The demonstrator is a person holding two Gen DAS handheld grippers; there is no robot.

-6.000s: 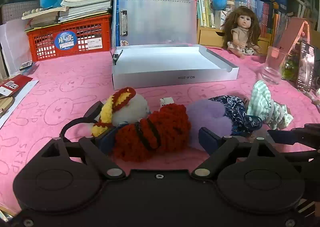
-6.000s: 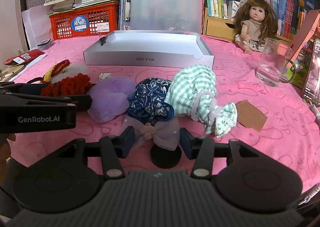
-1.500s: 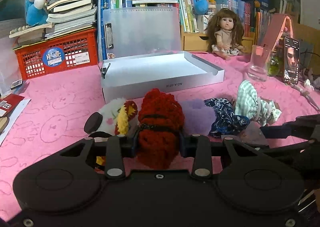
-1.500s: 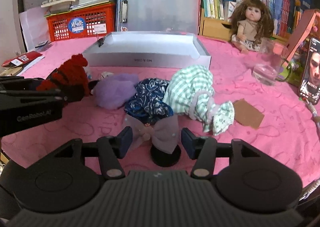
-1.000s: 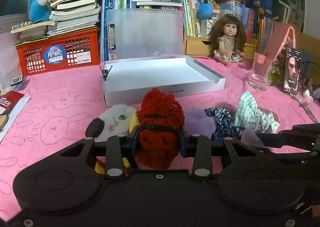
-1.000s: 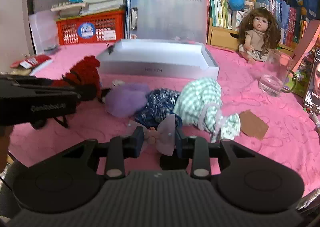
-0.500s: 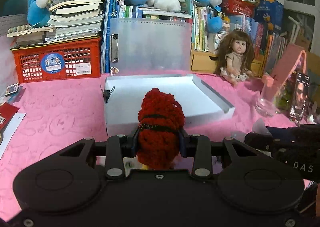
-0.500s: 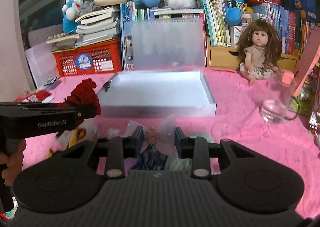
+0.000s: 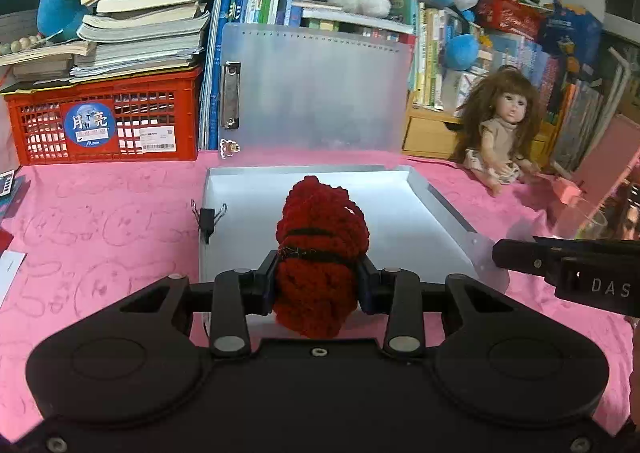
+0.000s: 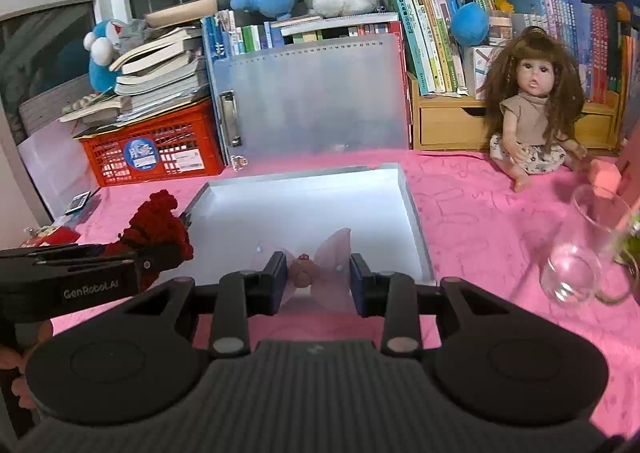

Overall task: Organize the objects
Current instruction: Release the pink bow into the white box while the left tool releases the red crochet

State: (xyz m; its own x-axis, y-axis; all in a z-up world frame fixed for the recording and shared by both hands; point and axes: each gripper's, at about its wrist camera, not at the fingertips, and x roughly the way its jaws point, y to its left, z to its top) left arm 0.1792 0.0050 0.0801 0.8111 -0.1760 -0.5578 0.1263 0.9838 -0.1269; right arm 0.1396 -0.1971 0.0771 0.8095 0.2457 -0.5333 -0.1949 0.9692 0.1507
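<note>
My left gripper (image 9: pixel 318 287) is shut on a red crocheted piece (image 9: pixel 320 249) and holds it in the air over the near edge of the open grey box (image 9: pixel 440 197). The red piece also shows at the left in the right wrist view (image 10: pixel 160 231). My right gripper (image 10: pixel 318 283) is shut on a sheer pink bow (image 10: pixel 320 265) with a small brown charm, held over the near edge of the same box (image 10: pixel 412 213). The box floor is bare. The other soft items are out of view below.
A black binder clip (image 9: pixel 208 215) sits on the box's left wall. A clear clipboard (image 9: pixel 316 89) stands behind it, with a red crate (image 9: pixel 104 117) of books at the left, a doll (image 10: pixel 532 109) at the right and a glass mug (image 10: pixel 580 257) on the pink cloth.
Both grippers have moved forward and higher with their items, from the pile on the cloth to the near edge of the box. Both stay shut.
</note>
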